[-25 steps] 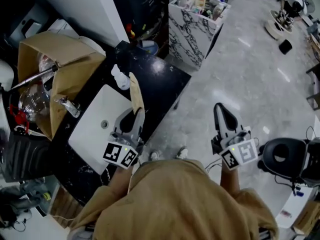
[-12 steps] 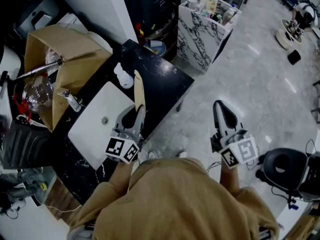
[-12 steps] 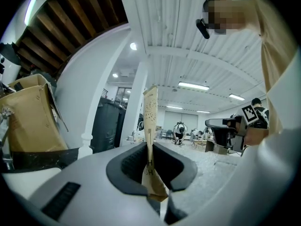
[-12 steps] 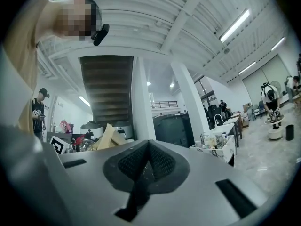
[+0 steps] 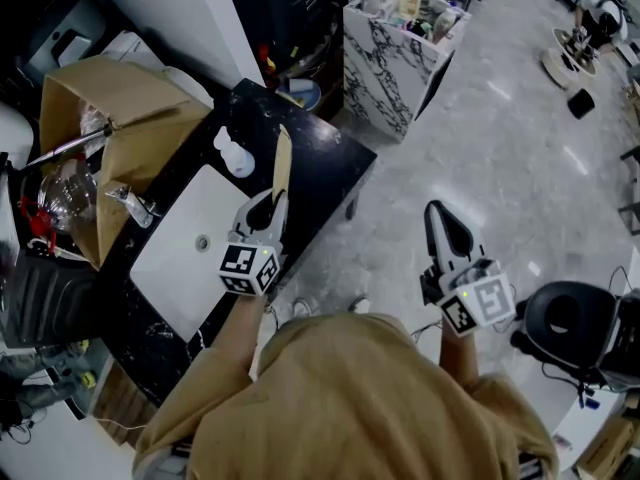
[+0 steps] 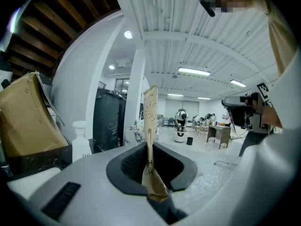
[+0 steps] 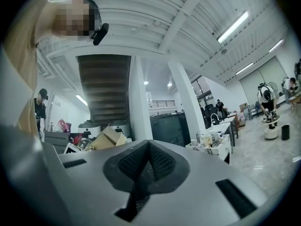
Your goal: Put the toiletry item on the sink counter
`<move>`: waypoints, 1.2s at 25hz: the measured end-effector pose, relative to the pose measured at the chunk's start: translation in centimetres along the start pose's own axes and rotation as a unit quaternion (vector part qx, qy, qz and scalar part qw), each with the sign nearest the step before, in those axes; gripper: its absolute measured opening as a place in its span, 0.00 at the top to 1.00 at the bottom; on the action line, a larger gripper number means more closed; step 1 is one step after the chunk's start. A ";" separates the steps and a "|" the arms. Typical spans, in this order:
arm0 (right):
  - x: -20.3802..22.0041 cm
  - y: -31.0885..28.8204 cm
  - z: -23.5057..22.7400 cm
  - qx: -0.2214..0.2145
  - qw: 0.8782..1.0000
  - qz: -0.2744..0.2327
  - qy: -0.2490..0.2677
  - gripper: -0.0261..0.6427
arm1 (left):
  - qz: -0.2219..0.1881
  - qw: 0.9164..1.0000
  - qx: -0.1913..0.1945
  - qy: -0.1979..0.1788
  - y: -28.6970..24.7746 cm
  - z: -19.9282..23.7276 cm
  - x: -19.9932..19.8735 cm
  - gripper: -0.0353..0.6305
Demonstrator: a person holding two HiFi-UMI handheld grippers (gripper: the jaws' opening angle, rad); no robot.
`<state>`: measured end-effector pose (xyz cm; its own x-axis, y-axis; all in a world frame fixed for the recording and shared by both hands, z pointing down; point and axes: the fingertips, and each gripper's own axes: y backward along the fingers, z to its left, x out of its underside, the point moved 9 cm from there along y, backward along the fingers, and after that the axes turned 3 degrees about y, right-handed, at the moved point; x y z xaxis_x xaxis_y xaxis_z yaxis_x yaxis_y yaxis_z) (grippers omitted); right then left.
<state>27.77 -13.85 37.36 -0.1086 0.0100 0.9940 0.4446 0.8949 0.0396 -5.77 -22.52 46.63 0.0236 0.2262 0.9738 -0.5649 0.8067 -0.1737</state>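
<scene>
The toiletry item (image 5: 282, 163) is a flat tan sachet with dark print, standing on edge over the black sink counter (image 5: 330, 158). My left gripper (image 5: 271, 202) is shut on its lower end, just right of the white basin (image 5: 185, 258). In the left gripper view the sachet (image 6: 150, 121) rises from between the closed jaws of the left gripper (image 6: 150, 149). My right gripper (image 5: 444, 224) hangs over the grey floor, well right of the counter. Its jaws are shut with nothing between them, as the right gripper (image 7: 146, 150) shows in its own view.
A white pump bottle (image 5: 233, 154) stands on the counter close behind the sachet. An open cardboard box (image 5: 110, 118) and a chrome faucet (image 5: 135, 208) lie left of the basin. A marble-patterned cabinet (image 5: 395, 38) holds several bottles. A black stool (image 5: 565, 318) stands at the right.
My left gripper has carried the sachet forward and lower over the counter, nearer the pump bottle, and the sachet now stands straighter. The right gripper has barely shifted.
</scene>
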 end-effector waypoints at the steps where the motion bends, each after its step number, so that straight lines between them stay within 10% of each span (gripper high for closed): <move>1: 0.0 0.1 0.0 0.002 1.000 0.000 0.001 0.96 | 0.007 1.000 -0.002 -0.007 -0.5 0.2 0.3 0.90; 30: -0.5 2.9 -0.3 0.040 0.999 -0.004 0.000 0.96 | 0.218 0.973 -0.037 -0.063 -12.5 2.9 6.9 0.90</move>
<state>29.38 -11.33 36.97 -0.1119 0.0024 0.9937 0.3715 0.9276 0.0396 -0.98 -32.63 55.96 -0.3088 0.4908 0.8147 -0.4378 0.6870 -0.5799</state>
